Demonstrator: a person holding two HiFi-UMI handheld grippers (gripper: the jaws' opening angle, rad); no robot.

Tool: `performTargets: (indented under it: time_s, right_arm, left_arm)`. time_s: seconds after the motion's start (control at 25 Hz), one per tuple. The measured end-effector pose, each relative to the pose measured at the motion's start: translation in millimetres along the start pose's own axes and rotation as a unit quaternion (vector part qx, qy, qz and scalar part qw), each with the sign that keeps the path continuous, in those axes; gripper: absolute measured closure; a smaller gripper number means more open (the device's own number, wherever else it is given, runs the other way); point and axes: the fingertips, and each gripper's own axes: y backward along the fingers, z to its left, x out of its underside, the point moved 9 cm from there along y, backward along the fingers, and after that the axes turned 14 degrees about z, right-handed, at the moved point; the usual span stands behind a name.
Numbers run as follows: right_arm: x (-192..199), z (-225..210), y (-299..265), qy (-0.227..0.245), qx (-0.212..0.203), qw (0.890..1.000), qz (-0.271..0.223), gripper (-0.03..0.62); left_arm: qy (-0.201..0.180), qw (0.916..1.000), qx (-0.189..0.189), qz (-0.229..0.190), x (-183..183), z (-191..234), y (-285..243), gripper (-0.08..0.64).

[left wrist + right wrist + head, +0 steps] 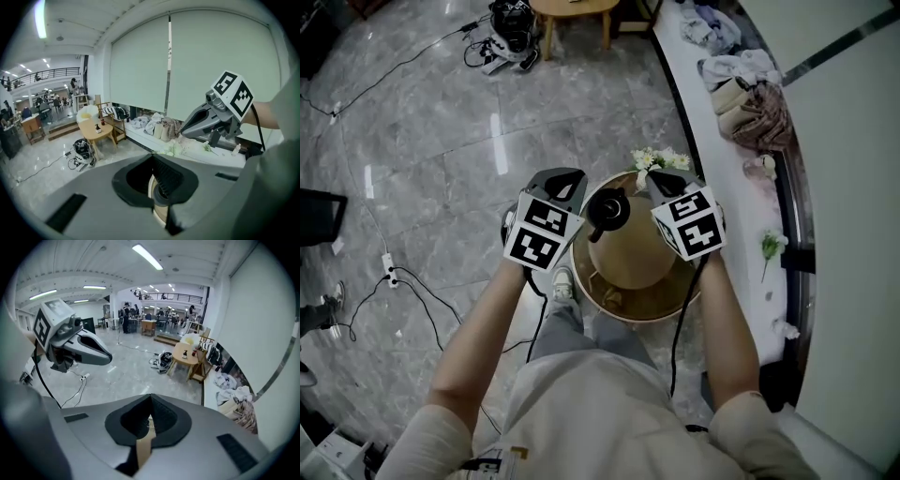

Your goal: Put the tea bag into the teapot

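Grey left gripper (563,182) and right gripper (665,182), fingers (133,183) together and empty, flanked a dark teapot (607,214) on a round tan table (630,261); a pale scrap nearer, probably the tea bag (609,298), needed a light pinch.

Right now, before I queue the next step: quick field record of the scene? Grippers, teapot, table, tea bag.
left gripper: jaws together, nothing between them, over the table's left side
right gripper: jaws together, nothing between them, over the table's right side
teapot: black, upright, on the table between the two grippers
round table: tan
flowers: white, at the table's far edge
tea bag: cannot be made out for sure in any view
task: tea bag not yet picked up
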Motion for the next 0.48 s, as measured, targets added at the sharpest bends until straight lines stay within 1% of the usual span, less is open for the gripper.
performTargets:
  time_s: [0.12,0.2,0.32,0.48]
  right_arm:
    - [-8.3,-3.7,38.4,-0.014,0.013,0.999,-0.04,0.586]
    - [-13.1,-4.3,63.1,-0.018,0.024,0.998,-0.057,0.586]
    - [-18.5,-2.7,100.7,-0.016,0.044,0.996,-0.072,0.586]
    - [-23.1,0.6,153.8,-0.02,0.061,0.99,-0.127,0.586]
  left_arm:
    - [-0.008,0.9996,-0.01,-0.026,-18.5,-5.3,21.8,0.552]
    - [-0.009,0.9982,-0.025,-0.053,-30.8,-8.9,40.4,0.552]
    - [-0.01,0.9936,-0.044,-0.104,-49.6,-18.5,74.0,0.552]
    - [-0.008,0.986,-0.057,-0.157,-71.6,-33.0,116.6,0.552]
